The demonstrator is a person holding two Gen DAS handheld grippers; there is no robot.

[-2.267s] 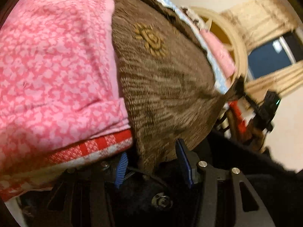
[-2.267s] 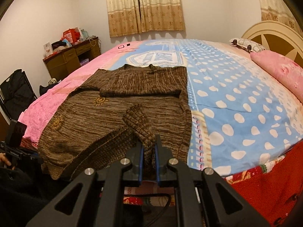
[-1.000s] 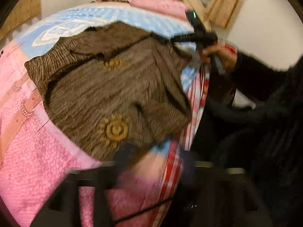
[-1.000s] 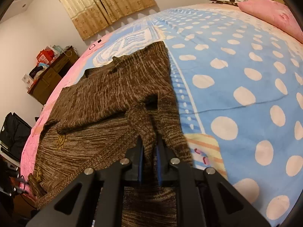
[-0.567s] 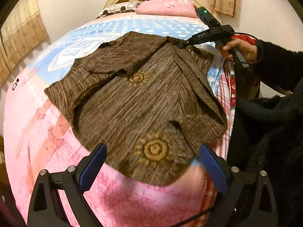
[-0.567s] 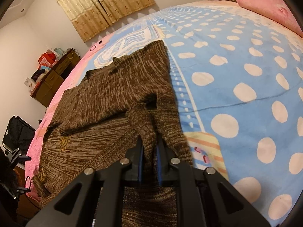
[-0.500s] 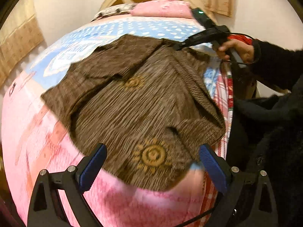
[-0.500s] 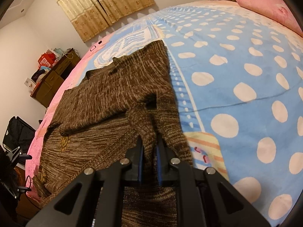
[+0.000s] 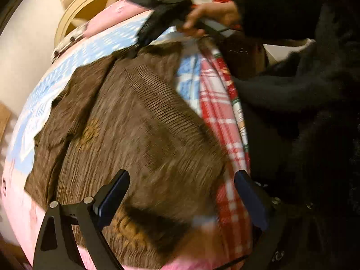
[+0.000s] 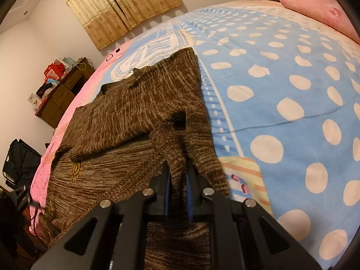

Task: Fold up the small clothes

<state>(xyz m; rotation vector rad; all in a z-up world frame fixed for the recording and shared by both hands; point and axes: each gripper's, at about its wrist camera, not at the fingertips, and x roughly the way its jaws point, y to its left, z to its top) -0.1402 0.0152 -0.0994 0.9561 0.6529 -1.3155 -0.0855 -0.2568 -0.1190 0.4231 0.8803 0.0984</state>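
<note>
A brown knitted sweater (image 10: 126,121) lies spread on the bed cover (image 10: 281,85), which is blue with pale dots on one side and pink on the other. One sleeve is folded across the body of the sweater, and yellow sun-like marks (image 9: 90,132) show on the knit.

The right gripper (image 10: 177,175) has its two fingers almost together, and between them they pinch a bunched fold of the sweater near its edge, close to the dotted part of the cover. In the left wrist view the same gripper (image 9: 144,38) appears at the far corner of the sweater, held by a hand (image 9: 209,15) that comes out of a black fuzzy sleeve (image 9: 276,13).

The left gripper (image 9: 182,191) hangs over the near part of the sweater with its blue-padded fingers (image 9: 112,195) wide apart. The jaws have just been closing a little, but nothing is pressed between them; the knit is only seen in the gap, under the fingers. This view is blurred, so I cannot tell if a fingertip touches the fabric.

A red checked blanket (image 9: 216,103) hangs at the bed edge beside the sweater. At the head of the bed there is a pink pillow (image 10: 321,11), and behind it a curved wooden headboard (image 9: 90,6). Beige curtains (image 10: 119,4) and a dark wooden desk (image 10: 63,94) stand at the far wall
</note>
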